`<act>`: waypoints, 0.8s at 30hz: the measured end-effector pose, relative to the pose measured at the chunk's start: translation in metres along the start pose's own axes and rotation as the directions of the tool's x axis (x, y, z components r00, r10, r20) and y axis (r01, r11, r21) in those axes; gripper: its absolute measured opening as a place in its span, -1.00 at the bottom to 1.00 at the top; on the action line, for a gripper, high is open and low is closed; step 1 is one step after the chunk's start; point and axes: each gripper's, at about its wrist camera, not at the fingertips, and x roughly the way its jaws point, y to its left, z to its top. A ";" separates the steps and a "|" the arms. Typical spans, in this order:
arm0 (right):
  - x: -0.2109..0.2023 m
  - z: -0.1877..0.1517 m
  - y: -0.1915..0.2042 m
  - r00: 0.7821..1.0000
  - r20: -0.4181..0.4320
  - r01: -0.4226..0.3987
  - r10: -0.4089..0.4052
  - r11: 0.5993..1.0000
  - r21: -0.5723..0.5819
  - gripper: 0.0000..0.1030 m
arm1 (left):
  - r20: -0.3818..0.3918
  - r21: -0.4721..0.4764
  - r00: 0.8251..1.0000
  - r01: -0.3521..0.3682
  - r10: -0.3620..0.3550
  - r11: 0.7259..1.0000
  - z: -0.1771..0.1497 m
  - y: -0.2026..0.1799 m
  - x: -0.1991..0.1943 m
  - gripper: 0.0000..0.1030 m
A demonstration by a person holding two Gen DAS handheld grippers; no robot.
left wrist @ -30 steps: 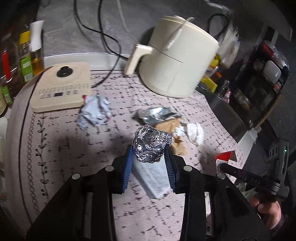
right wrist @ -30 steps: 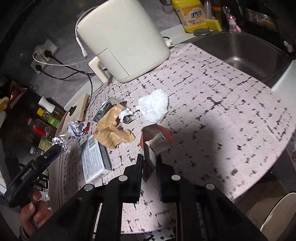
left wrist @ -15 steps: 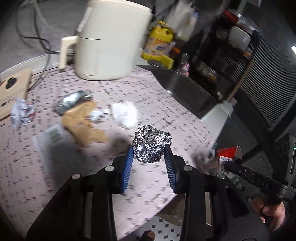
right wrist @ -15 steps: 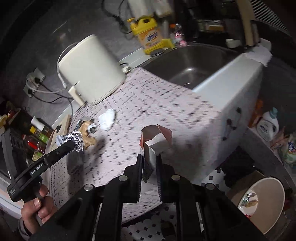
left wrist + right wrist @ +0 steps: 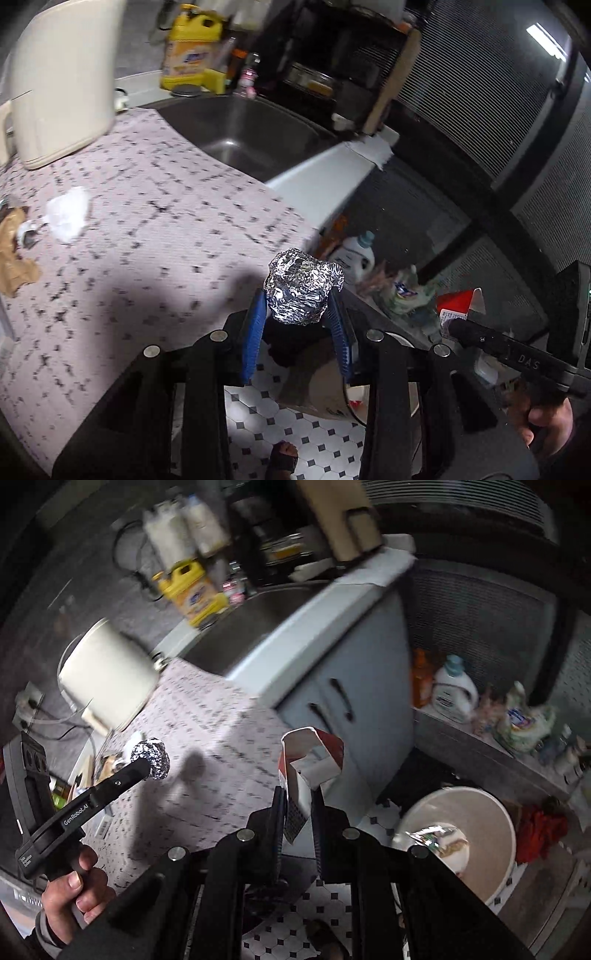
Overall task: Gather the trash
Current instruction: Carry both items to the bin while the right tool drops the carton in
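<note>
Beyond the counter [image 5: 155,229] edge, above the tiled floor [image 5: 295,424], the left gripper [image 5: 297,314] had its jaws clamped on a crumpled foil ball [image 5: 303,290]. Beside it, the right gripper [image 5: 298,808] pinched a red-and-white carton [image 5: 308,764], near a round bin [image 5: 476,834] holding scraps.

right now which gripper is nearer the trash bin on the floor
Right. The right gripper, shut on a red carton, is past the counter edge with the bin just off to its side. The left gripper, holding a foil ball, is on the far side, over the counter edge.
</note>
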 end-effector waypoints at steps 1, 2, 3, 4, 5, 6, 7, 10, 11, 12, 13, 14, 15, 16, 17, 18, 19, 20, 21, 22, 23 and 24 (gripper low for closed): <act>-0.004 -0.003 -0.011 1.000 0.002 0.014 -0.014 1.000 0.016 -0.72 | -0.012 0.013 1.000 0.014 -0.014 1.000 -0.001 -0.009 0.005 -0.33; -0.007 -0.005 -0.020 1.000 0.002 0.024 -0.024 0.999 0.028 -0.72 | -0.022 0.023 0.999 0.025 -0.025 0.999 -0.002 -0.016 0.010 -0.33; -0.010 -0.008 -0.031 0.999 0.001 0.037 -0.037 0.998 0.044 -0.72 | -0.031 0.032 0.999 0.034 -0.033 0.999 -0.003 -0.023 0.014 -0.33; -0.012 -0.010 -0.037 0.999 0.000 0.045 -0.045 0.998 0.054 -0.72 | -0.040 0.042 0.998 0.043 -0.041 0.998 -0.004 -0.031 0.019 -0.33; -0.015 -0.013 -0.047 0.998 -0.002 0.055 -0.055 0.996 0.066 -0.72 | -0.046 0.050 0.998 0.052 -0.050 0.997 -0.005 -0.038 0.023 -0.33; -0.017 -0.015 -0.053 0.998 -0.004 0.062 -0.062 0.995 0.074 -0.72 | -0.055 0.058 0.997 0.064 -0.061 0.996 -0.007 -0.046 0.028 -0.33; -0.019 -0.018 -0.061 0.997 -0.006 0.071 -0.071 0.994 0.082 -0.72 | -0.061 0.063 0.996 0.072 -0.068 0.995 -0.008 -0.051 0.032 -0.33; -0.024 -0.025 -0.083 0.996 -0.010 0.094 -0.094 0.990 0.102 -0.72 | -0.083 0.086 0.993 0.096 -0.089 0.992 -0.013 -0.072 0.043 -0.33; -0.025 -0.027 -0.088 0.995 -0.010 0.101 -0.101 0.989 0.108 -0.72 | -0.092 0.092 0.991 0.104 -0.096 0.990 -0.015 -0.077 0.046 -0.33; -0.028 -0.029 -0.095 0.994 -0.009 0.109 -0.109 0.987 0.116 -0.72 | -0.100 0.100 0.990 0.112 -0.102 0.989 -0.017 -0.083 0.049 -0.33; -0.029 -0.031 -0.099 0.994 -0.009 0.111 -0.110 0.987 0.120 -0.72 | -0.109 0.114 0.988 0.123 -0.111 0.986 -0.020 -0.091 0.052 -0.33; -0.031 -0.033 -0.104 0.994 -0.012 0.111 -0.110 0.986 0.124 -0.71 | -0.115 0.122 0.987 0.129 -0.115 0.984 -0.023 -0.097 0.054 -0.33; -0.031 -0.033 -0.107 0.994 -0.017 0.113 -0.112 0.986 0.125 -0.68 | -0.125 0.131 0.985 0.138 -0.121 0.982 -0.026 -0.104 0.057 -0.33; -0.032 -0.035 -0.111 0.993 -0.024 0.115 -0.113 0.985 0.128 -0.67 | -0.131 0.135 0.984 0.142 -0.124 0.981 -0.028 -0.108 0.060 -0.33; -0.032 -0.035 -0.114 0.994 -0.026 0.112 -0.109 0.985 0.134 -0.53 | -0.138 0.139 0.982 0.146 -0.127 0.979 -0.030 -0.113 0.062 -0.33; -0.033 -0.037 -0.118 0.994 -0.029 0.109 -0.106 0.984 0.141 -0.35 | -0.145 0.144 0.981 0.149 -0.128 0.978 -0.033 -0.118 0.065 -0.33; -0.035 -0.038 -0.122 0.994 -0.025 0.110 -0.108 0.983 0.148 0.08 | -0.150 0.146 0.980 0.151 -0.129 0.978 -0.034 -0.121 0.067 -0.33; -0.039 -0.040 -0.126 0.993 -0.008 0.115 -0.115 0.980 0.160 0.19 | -0.157 0.148 0.979 0.154 -0.131 0.977 -0.036 -0.125 0.069 -0.33; -0.042 -0.041 -0.129 0.993 0.000 0.114 -0.116 0.979 0.166 0.19 | -0.162 0.149 0.978 0.156 -0.131 0.976 -0.038 -0.129 0.071 -0.33; -0.043 -0.042 -0.132 0.993 -0.003 0.113 -0.115 0.979 0.171 0.19 | -0.170 0.153 0.976 0.159 -0.132 0.975 -0.040 -0.133 0.074 -0.33; -0.045 -0.044 -0.137 0.993 -0.006 0.116 -0.117 0.977 0.179 0.19 | -0.178 0.157 0.975 0.162 -0.133 0.974 -0.042 -0.136 0.077 -0.33; -0.047 -0.044 -0.141 0.993 -0.005 0.120 -0.121 0.975 0.186 0.19 | -0.187 0.161 0.973 0.167 -0.136 0.973 -0.045 -0.140 0.080 -0.33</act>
